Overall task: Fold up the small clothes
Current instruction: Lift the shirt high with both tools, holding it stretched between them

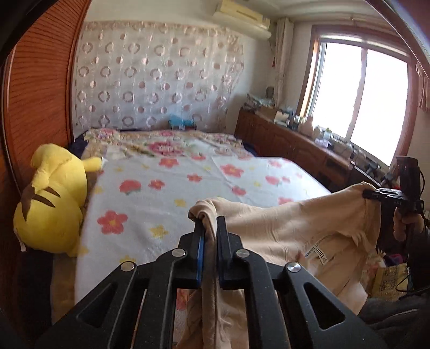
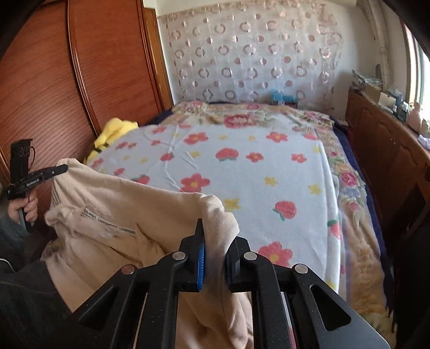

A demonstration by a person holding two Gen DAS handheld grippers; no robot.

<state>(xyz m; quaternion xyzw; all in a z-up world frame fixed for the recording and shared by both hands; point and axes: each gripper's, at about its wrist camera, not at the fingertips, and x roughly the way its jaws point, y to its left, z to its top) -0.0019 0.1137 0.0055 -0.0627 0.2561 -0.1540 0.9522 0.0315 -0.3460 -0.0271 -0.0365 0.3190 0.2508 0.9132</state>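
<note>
Writing: the left gripper (image 2: 60, 169) carries small white lettering on its side in the right wrist view, something like "GenRobot.AI", not fully sharp; a white care label (image 1: 317, 251) sewn inside the beige garment (image 1: 303, 225) has print too small to read. Left gripper: jaws closed tight on a bunched corner of the beige garment, cloth pinched between the blue pad and the black finger, a tuft standing above the tips. Right gripper (image 2: 213, 241): jaws likewise clamped on the opposite corner, with a wider fold of cloth between them. The garment hangs stretched between the two grippers, above the near edge of the bed (image 1: 166, 188), lower part drooping toward the person's lap; inner side and seam face the cameras. Surface: bed covered with a white towel blanket with red flowers and yellow stars, laid over a second floral blanket (image 2: 352, 188) in cream and pink that shows at the far end and the right side. Room: wooden wardrobe (image 1: 40, 88) on the left, sheer curtain with ring pattern (image 1: 161, 77) against the head wall, air conditioner (image 1: 242, 18) high up, bright window (image 1: 360, 99) on the right above a long wooden cabinet (image 1: 295, 145) crowded with small items. Around: yellow plush toy (image 1: 51, 204) lying at the left edge of the bed by the wardrobe; a small blue object (image 1: 181, 122) at the head of the bed, unidentifiable.
</note>
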